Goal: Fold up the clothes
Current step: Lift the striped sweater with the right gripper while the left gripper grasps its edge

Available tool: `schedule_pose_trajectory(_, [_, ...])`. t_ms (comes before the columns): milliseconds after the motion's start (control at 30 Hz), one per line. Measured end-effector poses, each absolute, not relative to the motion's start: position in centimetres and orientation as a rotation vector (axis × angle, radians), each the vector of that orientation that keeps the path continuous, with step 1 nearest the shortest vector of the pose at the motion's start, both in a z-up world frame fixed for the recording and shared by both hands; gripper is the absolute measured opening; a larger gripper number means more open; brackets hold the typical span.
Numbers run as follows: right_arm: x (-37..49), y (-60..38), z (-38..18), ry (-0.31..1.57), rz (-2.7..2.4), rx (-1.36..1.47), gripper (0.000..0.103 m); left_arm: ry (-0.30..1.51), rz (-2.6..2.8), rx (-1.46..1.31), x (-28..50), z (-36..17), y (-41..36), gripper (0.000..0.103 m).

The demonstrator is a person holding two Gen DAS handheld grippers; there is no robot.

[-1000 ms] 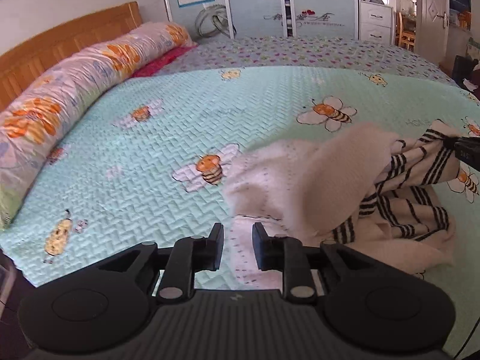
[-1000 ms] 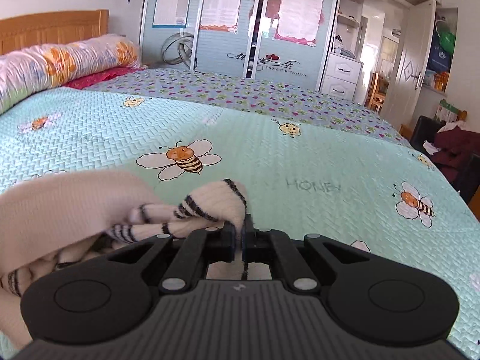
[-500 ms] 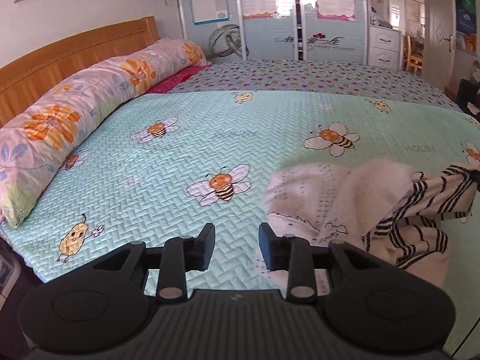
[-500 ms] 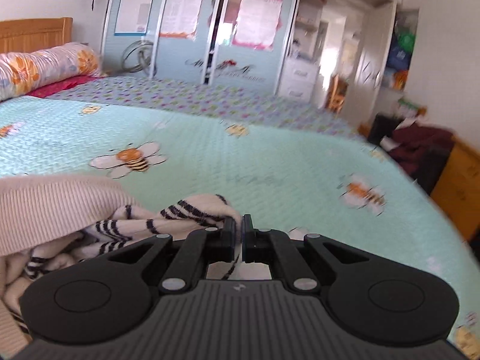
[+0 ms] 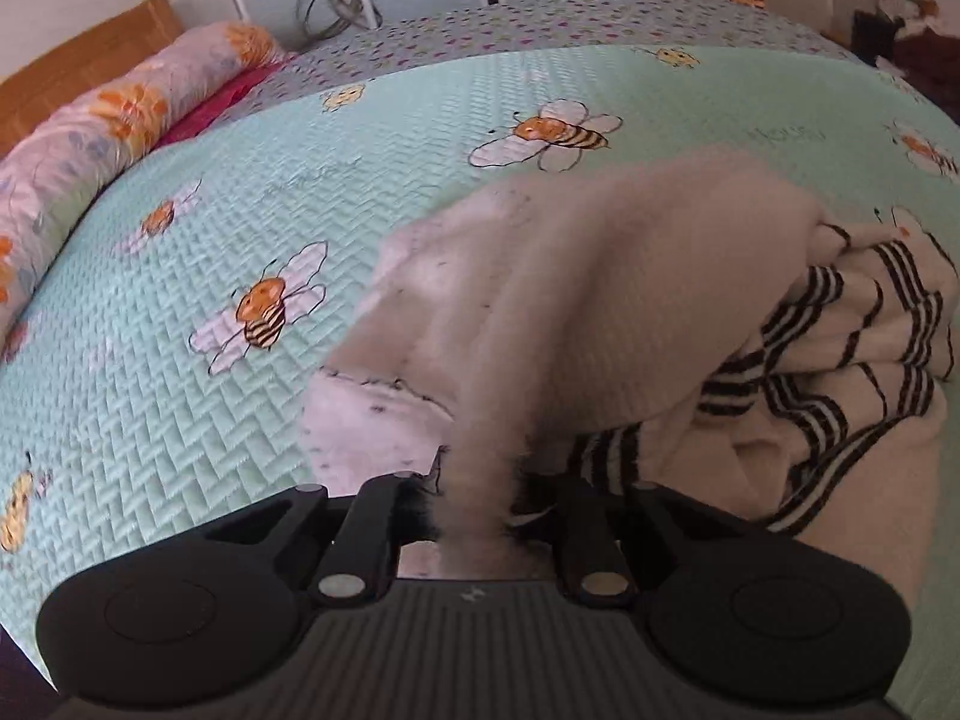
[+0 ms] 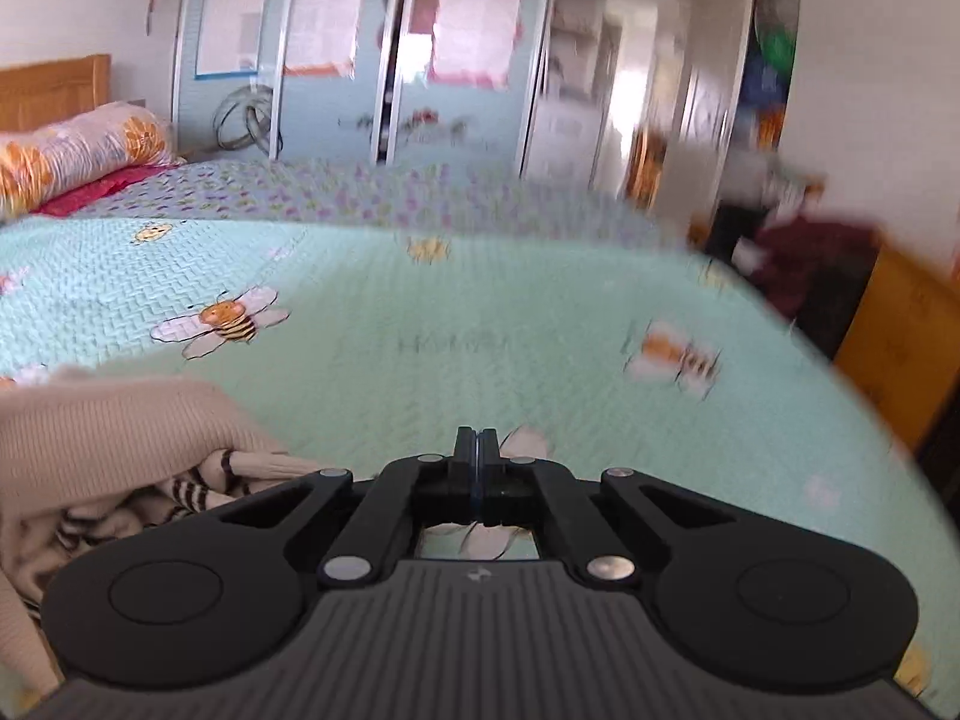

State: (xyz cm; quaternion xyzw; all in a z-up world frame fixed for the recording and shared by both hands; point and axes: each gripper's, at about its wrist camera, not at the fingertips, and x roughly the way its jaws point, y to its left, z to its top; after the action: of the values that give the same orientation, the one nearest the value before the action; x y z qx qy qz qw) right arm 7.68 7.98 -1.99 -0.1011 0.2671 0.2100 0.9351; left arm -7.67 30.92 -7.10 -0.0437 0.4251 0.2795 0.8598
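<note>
Left gripper [image 5: 474, 504] with its fingers closed on a bunched edge of the beige sweater [image 5: 600, 300]; the fabric fills the narrow gap between them and drapes up and away over the heap. The sweater lies crumpled on the bed [image 5: 390, 150], on its near right part, partly covering a cream garment with black stripes [image 5: 870, 348] just beside and under it. A white speckled cloth [image 5: 366, 420] shows beneath the near edge.

Right gripper [image 6: 477, 450] with fingers pressed fully together and nothing visible between them; it hovers over bare quilt, the heap to its left [image 6: 120, 432]. This view is motion-blurred.

The step in hand appears to be lifting the sweater clear of the heap. To do it well, the lift should probably be slow and upward so that the striped garment stays down, and the free gripper should take a second edge or shoulder well apart from the first, so the cloth hangs flat.

No containers are in view; a long flowered pillow [image 5: 102, 120] lies along the headboard side.
</note>
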Motion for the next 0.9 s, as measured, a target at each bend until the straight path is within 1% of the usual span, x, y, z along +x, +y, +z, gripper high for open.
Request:
schedule_pose_trajectory(67, [7.1, 9.8, -2.7, 0.625, 0.559, -0.22, 0.006, 0.884, 0.602, -0.106, -8.8, -6.8, 31.8, 0.016])
schedule_pose_trajectory(100, [6.2, 11.1, -3.4, 0.659, 0.646, -0.217, 0.006, 0.885, 0.606, -0.117, -9.1, -6.7, 32.1, 0.017])
schedule_pose_trajectory(133, [5.1, 12.5, -4.1, 0.695, 0.742, -0.207, 0.016, 0.885, 0.608, -0.129, -9.5, -6.6, 32.3, 0.018])
schedule_pose_trajectory(167, [4.0, 14.0, -4.9, 0.729, 0.831, -0.206, 0.038, 0.883, 0.6, -0.152, -10.0, -6.1, 32.4, 0.019])
schedule_pose_trajectory(200, [2.9, 15.7, -5.9, 0.76, 0.902, -0.225, 0.049, 0.881, 0.59, -0.177, -10.5, -5.7, 32.4, 0.02])
schedule_pose_trajectory(233, [1.9, 17.5, -6.9, 0.786, 0.961, -0.256, 0.065, 0.868, 0.585, -0.183, -11.4, -5.0, 32.1, 0.024])
schedule_pose_trajectory(267, [0.9, 19.4, -7.8, 0.799, 0.988, -0.309, 0.066, 0.852, 0.581, -0.185, -12.5, -4.2, 31.6, 0.033])
schedule_pose_trajectory(333, [-0.5, 22.9, -9.5, 0.802, 1.028, -0.401, 0.065, 0.826, 0.577, -0.173, -14.6, -2.8, 30.7, 0.038])
schedule_pose_trajectory(367, [-1.1, 24.5, -10.3, 0.799, 1.038, -0.439, 0.063, 0.825, 0.58, -0.155, -15.3, -2.4, 30.3, 0.038])
schedule_pose_trajectory(400, [-1.3, 25.5, -10.7, 0.794, 1.026, -0.453, 0.057, 0.825, 0.584, -0.137, -16.0, -2.1, 29.9, 0.038])
schedule_pose_trajectory(433, [-1.4, 26.2, -11.0, 0.796, 1.008, -0.444, 0.039, 0.822, 0.586, -0.128, -16.4, -1.9, 29.7, 0.038])
schedule_pose_trajectory(467, [-1.5, 26.8, -11.1, 0.794, 0.987, -0.437, 0.018, 0.818, 0.588, -0.122, -16.7, -1.7, 29.6, 0.038])
schedule_pose_trajectory(500, [-1.5, 26.8, -10.9, 0.775, 0.958, -0.437, 0.012, 0.814, 0.591, -0.115, -17.1, -1.5, 29.5, 0.038])
schedule_pose_trajectory(567, [-1.6, 26.1, -10.1, 0.694, 0.9, -0.455, 0.008, 0.798, 0.595, -0.112, -17.1, -1.0, 29.3, 0.038])
schedule_pose_trajectory(633, [-1.7, 25.2, -9.1, 0.607, 0.837, -0.47, 0.007, 0.778, 0.589, -0.114, -16.8, -0.8, 29.1, 0.039])
schedule_pose_trajectory(700, [-1.3, 23.1, -7.0, 0.508, 0.768, -0.464, 0.007, 0.759, 0.579, -0.117, -16.4, -0.7, 28.7, 0.041])
schedule_pose_trajectory(800, [-0.6, 19.8, -4.5, 0.386, 0.656, -0.489, 0.007, 0.733, 0.553, -0.123, -15.9, -1.0, 27.9, 0.05])
schedule_pose_trajectory(833, [-0.5, 18.8, -4.3, 0.365, 0.62, -0.503, 0.007, 0.725, 0.545, -0.125, -15.7, -1.1, 27.7, 0.055])
schedule_pose_trajectory(900, [0.2, 16.6, -5.1, 0.38, 0.558, -0.52, 0.007, 0.709, 0.519, -0.136, -15.4, -1.5, 27.4, 0.057])
